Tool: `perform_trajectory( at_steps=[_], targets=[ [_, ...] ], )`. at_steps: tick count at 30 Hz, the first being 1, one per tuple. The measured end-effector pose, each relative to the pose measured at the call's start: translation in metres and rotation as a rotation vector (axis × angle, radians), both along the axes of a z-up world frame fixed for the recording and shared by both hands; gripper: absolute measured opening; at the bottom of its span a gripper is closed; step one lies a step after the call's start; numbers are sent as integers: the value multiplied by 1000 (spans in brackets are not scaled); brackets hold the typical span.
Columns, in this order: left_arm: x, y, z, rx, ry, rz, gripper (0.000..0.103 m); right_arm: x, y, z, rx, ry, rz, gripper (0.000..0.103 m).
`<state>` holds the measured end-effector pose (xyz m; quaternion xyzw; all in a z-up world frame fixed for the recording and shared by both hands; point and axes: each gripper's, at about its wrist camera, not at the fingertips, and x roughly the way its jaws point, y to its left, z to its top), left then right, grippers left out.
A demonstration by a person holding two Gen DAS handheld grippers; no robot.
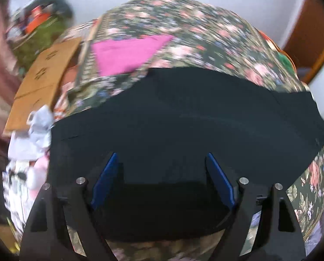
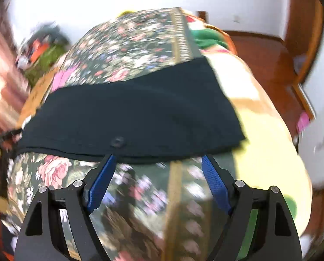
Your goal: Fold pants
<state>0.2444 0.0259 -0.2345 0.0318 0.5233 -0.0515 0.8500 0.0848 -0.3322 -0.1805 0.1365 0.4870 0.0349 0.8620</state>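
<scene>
Two grippers, left [image 1: 162,180] and right [image 2: 157,182], fingers spread, empty. Black pants [image 2: 129,113] lie flat mid-frame on floral bed [image 2: 127,43] — soft, light, limp; judged best pinched at near hem corners.

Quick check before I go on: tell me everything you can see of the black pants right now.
The black pants look like soft, matte woven fabric, lying fairly flat across the floral bedspread. A small dark button sits near the layered edge closest to the right tool, which is open just short of that edge. One end reaches the yellow blanket. The open left tool is over the cloth with cloth between its fingers, not gripped. A pink cloth lies beyond, apart from them.
</scene>
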Motion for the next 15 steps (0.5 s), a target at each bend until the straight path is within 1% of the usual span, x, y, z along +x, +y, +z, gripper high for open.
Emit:
perform_trajectory(
  at_steps=[2,5,11,13,14,15],
  targets=[
    [5,-19,-3,15,8,-52,83,-5,-14,-3,53,-4,-45,79],
    [12,-41,-4,38,7,-106,83,-2,-23,-5,88,-14,-78,79],
    [35,-67,-9,-1,52,-157,83,16,-28,-13,146,-36,-111,78],
    [39,-76,-9,13,52,-169,83,21,-32,-15,152,-45,-140,71],
    [41,-81,-9,15,53,-181,83,23,-34,-15,155,-51,-154,65],
    [43,-87,-9,11,53,-193,83,23,-38,-15,156,-55,-170,54]
  ],
)
